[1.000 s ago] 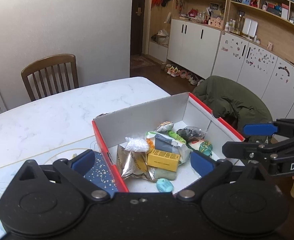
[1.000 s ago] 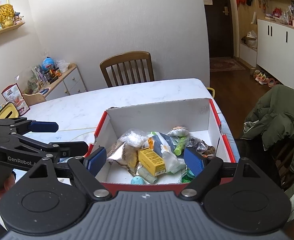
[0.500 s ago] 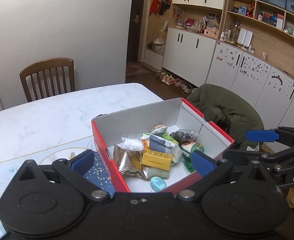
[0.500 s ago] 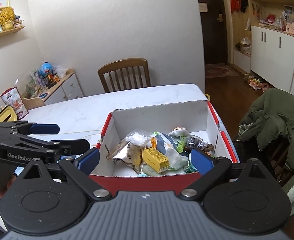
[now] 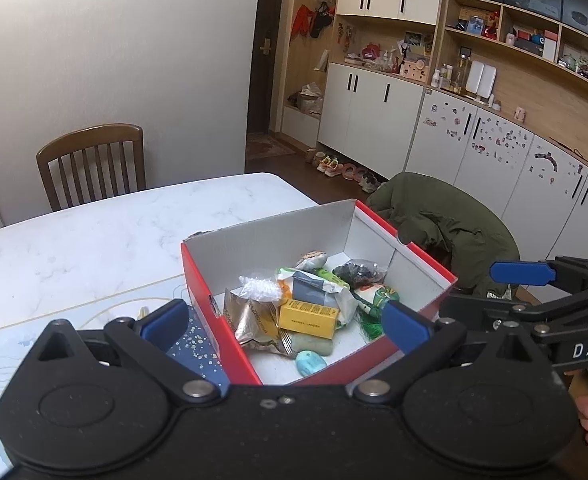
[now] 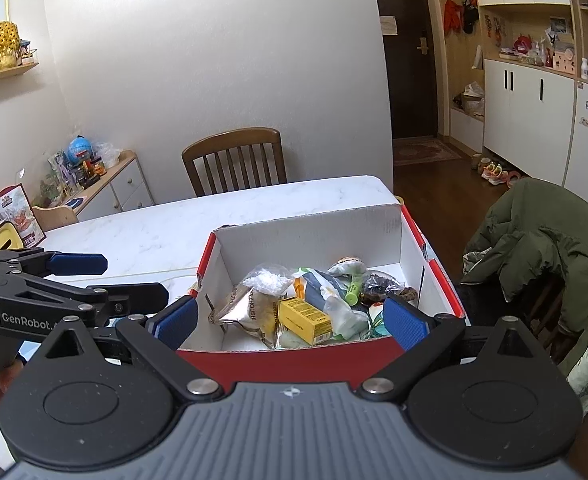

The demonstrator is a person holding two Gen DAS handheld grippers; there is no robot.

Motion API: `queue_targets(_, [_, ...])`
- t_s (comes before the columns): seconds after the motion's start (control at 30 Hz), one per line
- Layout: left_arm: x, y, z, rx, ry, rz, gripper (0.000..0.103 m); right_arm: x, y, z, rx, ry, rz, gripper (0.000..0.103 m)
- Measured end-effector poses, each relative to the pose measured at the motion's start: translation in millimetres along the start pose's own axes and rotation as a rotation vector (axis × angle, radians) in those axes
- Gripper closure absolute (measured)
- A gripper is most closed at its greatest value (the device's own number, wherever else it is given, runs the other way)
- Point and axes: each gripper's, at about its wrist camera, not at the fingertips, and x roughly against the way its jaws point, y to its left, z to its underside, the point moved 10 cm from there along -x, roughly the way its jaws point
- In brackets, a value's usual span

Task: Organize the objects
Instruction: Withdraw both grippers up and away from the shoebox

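Both the left gripper (image 5: 284, 322) and right gripper (image 6: 292, 322) hung released and empty over the red-and-white cardboard box (image 6: 409, 224) of jumbled packets on the white marble bench (image 5: 94, 236), so I'd reckon single out one item, like the yellow rectangular carton (image 5: 307, 317), not the heap.

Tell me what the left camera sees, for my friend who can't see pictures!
A red box with white insides sits on a white marble table, full of snack packets and a yellow carton. The open left tongs are in front of it, and the open right tongs poke in from the right.
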Motion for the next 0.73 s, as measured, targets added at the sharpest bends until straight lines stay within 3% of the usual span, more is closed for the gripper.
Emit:
queue_targets(0.33, [1.3,7.6,3.1,-0.015,-0.004,-0.051,0.0,1.4,4.5,2.4,-0.004,0.005,0.0,0.003])
queue_targets(0.73, [-1.8,15.1,6.5,-0.002,0.013,-0.035,0.0,-1.7,8.6,5.5,-0.008,0.014,-0.001,0.003])
